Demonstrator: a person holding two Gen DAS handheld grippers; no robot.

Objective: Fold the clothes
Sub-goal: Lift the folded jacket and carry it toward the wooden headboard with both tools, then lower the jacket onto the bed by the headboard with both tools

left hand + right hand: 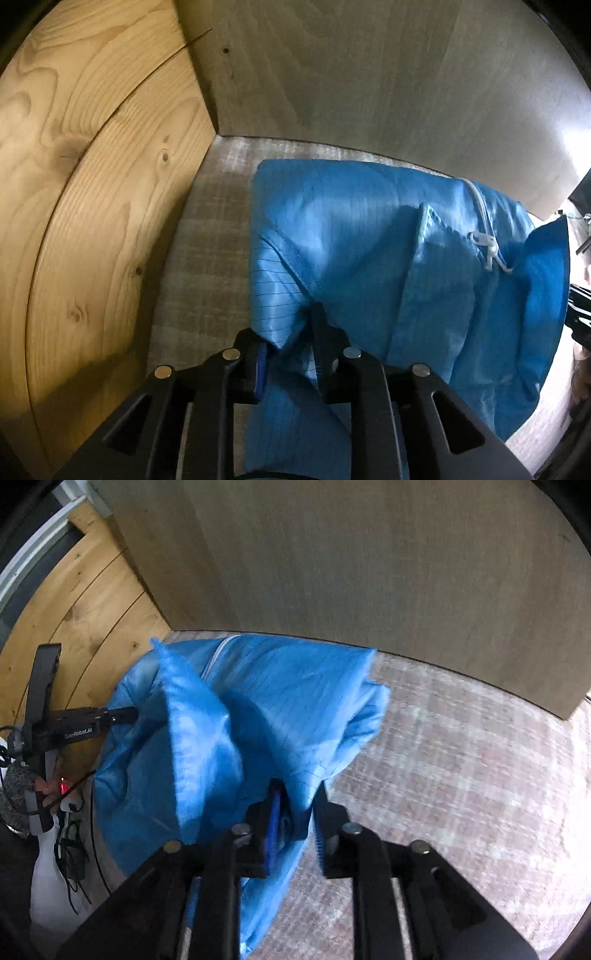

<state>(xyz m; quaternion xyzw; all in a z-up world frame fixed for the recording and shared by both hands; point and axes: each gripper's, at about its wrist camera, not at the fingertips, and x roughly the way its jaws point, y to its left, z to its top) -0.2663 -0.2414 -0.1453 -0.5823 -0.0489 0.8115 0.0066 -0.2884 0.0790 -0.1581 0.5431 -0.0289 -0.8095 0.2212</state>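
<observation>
My left gripper (288,343) and right gripper (295,823) stand slightly parted around the thin, slippery blue zip-front garment (369,236); I'd judge it light and limp, best pinched at hems.

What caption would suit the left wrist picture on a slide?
Black fingers parted around a fold of the shiny blue zippered garment lying on a grey woven surface.
</observation>
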